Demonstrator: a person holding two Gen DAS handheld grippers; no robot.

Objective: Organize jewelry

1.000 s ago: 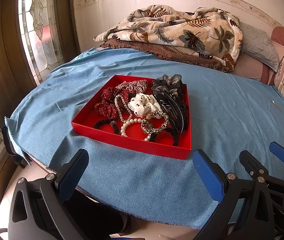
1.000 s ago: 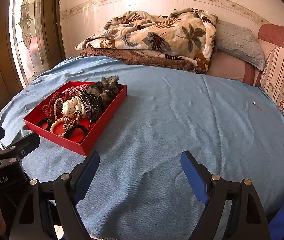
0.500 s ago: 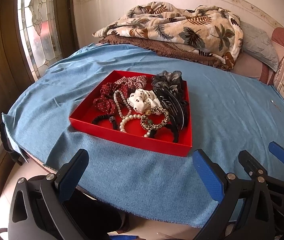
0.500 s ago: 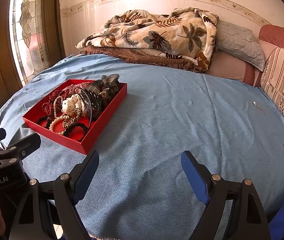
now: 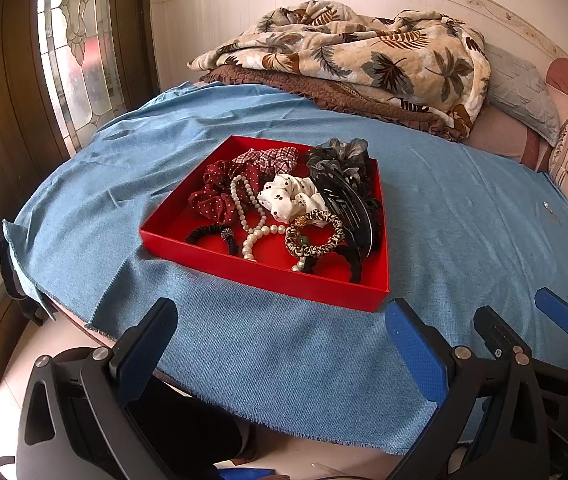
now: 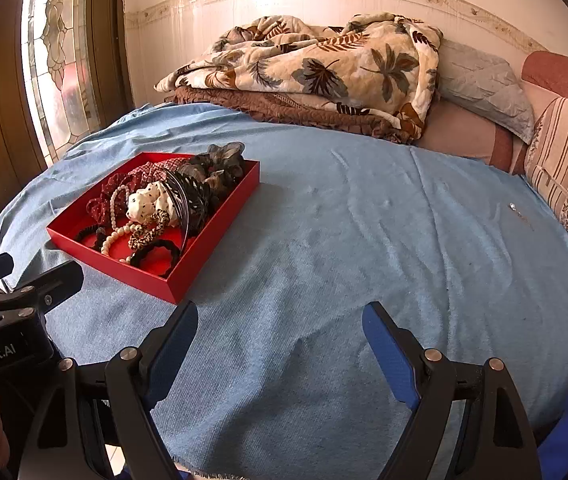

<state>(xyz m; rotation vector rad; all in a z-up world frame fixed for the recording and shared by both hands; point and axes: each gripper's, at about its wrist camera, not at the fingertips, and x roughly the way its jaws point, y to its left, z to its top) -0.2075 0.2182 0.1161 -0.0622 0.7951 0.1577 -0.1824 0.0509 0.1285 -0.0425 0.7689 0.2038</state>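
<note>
Jewelry and hair pieces lie heaped in a red tray on the blue cloth, straight ahead of the left claw and off to the left of the right claw. Both claws hang near the cloth's front edge with their blue pads spread wide, and neither holds anything.

Inside the tray, a pearl necklace snakes down the middle. A dark red dotted scrunchie and a checked one sit on the far left side, a white spotted scrunchie sits at the centre, and a leopard-print band lies toward the near right. A thin black hair tie rests near the front wall, and a long black hair claw clip runs along the right side under a grey gauzy scrunchie.

Everything is already in the tray, though tangled, so this could be a pile waiting to be sorted or pieces just gathered in; I cannot say which.

Whichever piece gets handled, I would judge that it pays to come down from above on one that lies free on top, such as the leopard band or the black tie. The pearls run between the scrunchies and against the band, so they are likely to drag neighbours along. Pinching a single strand or fold, and lifting slowly, should keep the rest in place.
</note>
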